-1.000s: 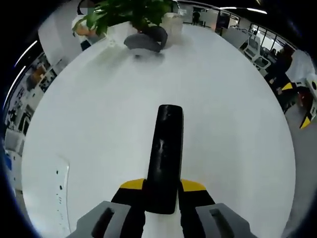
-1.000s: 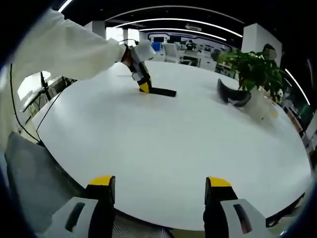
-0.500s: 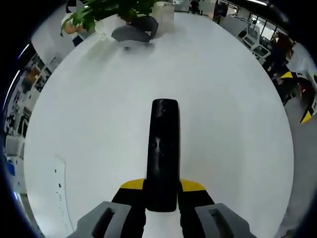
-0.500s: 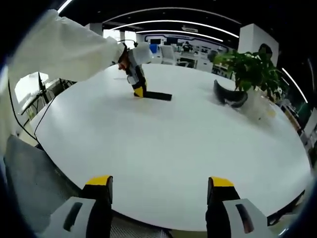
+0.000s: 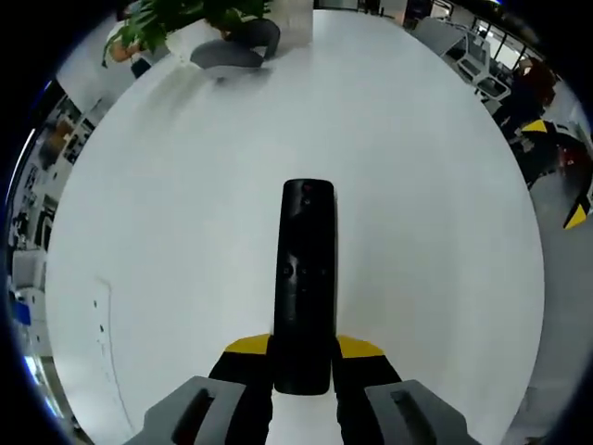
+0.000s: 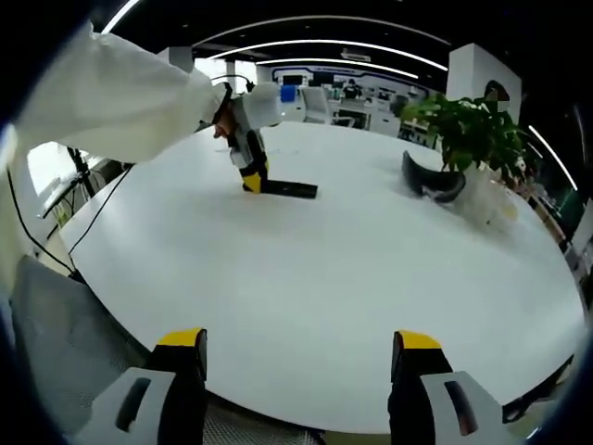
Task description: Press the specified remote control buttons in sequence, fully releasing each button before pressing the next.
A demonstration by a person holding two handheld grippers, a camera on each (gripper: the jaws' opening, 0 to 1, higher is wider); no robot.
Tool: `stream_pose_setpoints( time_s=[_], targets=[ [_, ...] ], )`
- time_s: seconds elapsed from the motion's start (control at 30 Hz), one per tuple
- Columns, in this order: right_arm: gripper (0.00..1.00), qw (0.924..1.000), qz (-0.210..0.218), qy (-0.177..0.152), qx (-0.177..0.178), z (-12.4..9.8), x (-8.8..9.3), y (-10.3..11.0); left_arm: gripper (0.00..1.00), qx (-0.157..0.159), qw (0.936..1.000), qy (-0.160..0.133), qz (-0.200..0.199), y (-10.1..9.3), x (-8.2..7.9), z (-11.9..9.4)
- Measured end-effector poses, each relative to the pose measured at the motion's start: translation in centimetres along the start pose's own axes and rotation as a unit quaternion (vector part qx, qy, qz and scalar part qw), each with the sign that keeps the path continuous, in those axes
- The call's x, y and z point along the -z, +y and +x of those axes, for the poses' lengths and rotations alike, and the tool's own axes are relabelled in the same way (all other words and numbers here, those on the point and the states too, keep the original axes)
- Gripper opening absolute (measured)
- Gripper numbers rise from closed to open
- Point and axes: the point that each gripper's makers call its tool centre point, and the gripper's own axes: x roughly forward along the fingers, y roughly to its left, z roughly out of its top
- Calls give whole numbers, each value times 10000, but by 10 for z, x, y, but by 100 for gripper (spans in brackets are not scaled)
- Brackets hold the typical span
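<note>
Between your left gripper's (image 5: 301, 371) yellow-tipped jaws sits the near end of the black remote control (image 5: 305, 278), pinched from both sides, its long body running straight away from you with its far end over the white table (image 5: 435, 204). You can make out a few small buttons on its upper face, but no lettering or brand mark can be read on it at this size. Beyond the remote, at the table's far edge in the left gripper view, a dark curved object (image 5: 236, 51) lies beside a leafy green plant (image 5: 171, 19). Your right gripper (image 6: 296, 357) hangs at the table's near rim with its jaws spread wide and nothing between them. Farther off in the right gripper view you see your left gripper (image 6: 248, 171) tilted down at the table, a white sleeve (image 6: 111, 97) behind it, the remote (image 6: 289, 189) stretching flat from its tip. To the right, well apart from the remote, stand the dark curved object (image 6: 432, 178) and the plant (image 6: 473, 130); no writing is legible there either.
</note>
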Motion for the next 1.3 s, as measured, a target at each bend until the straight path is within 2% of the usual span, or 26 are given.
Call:
stream_pose_setpoints(
  time_s=[0.13, 0.43, 0.77, 0.97, 1.1, 1.3],
  targets=[
    [74, 9998, 34, -188, 15, -4, -7, -1, 24, -9, 10000, 64, 16, -10, 3, -1],
    [71, 9995, 92, -310, -10, -9, -15, -3, 24, -2, 9998, 190, 38, -32, 7, -3],
    [66, 9989, -72, -438, -162, -14, -33, 4, 24, -31, 9999, 136, -92, -51, 11, -6],
    [54, 9981, -106, -527, -289, -15, -43, 8, 23, -49, 9999, 105, -120, -62, 13, -6],
    [51, 9974, -46, -591, -404, -14, -49, 12, 23, -59, 9998, 105, -156, -68, 14, -6],
    [44, 9969, -242, -581, -472, -12, -53, 16, 24, -59, 9998, 44, -208, -78, 16, -7]
  ],
)
